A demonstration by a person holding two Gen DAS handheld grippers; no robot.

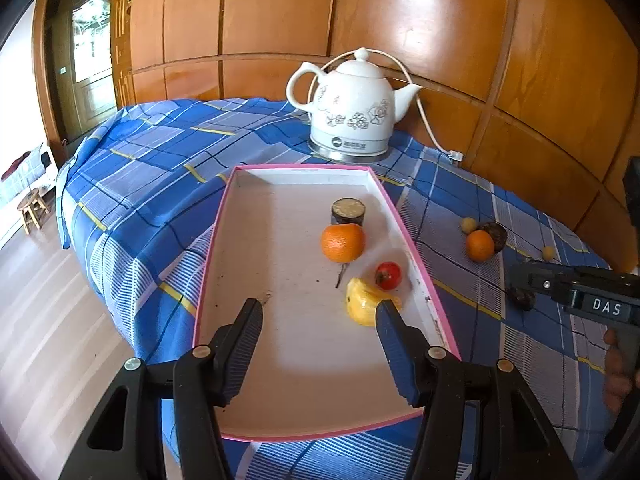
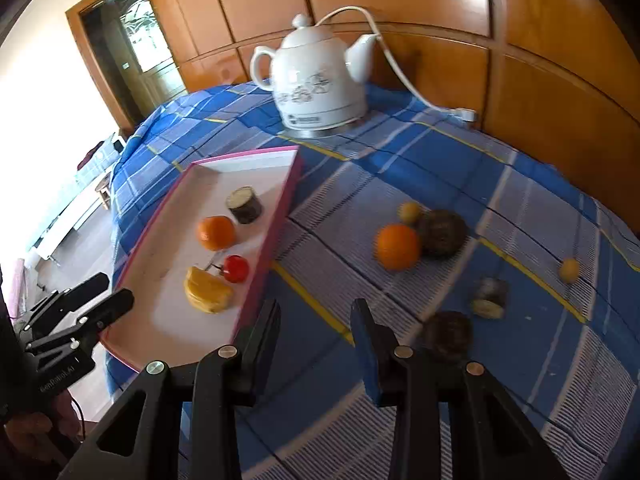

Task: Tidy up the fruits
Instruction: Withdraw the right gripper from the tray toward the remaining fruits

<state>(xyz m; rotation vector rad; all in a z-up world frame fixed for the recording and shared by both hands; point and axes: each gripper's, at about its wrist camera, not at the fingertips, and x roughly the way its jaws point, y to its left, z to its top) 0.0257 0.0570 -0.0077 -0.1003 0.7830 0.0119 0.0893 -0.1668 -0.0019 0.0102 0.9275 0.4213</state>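
Left claw: hovering over the near half of the tray, its jaws spread wide with nothing between them; its right fingertip is overlapping the yellow fruit in the left wrist view.
Right claw: hanging above the tablecloth just right of the tray, jaws standing wide and gripping nothing.
Tray: a shallow white tray with a pink rim, lying on the surface in front of the kettle.
In the tray: a dark cut cylinder piece is sitting farthest back, an orange is touching or just in front of it, then a small red fruit and a yellow fruit are lying nearest, side by side.
On the cloth: a second orange is resting against a dark round fruit, with a small yellow fruit just behind them; another small yellow fruit is lying well apart to the right; a cut piece and a dark round fruit are lying nearer the right claw.
Kettle: a white ceramic electric kettle with a floral print, standing on its base behind the tray, its cord trailing to the wall.
Surface: covered in a blue checked tablecloth.
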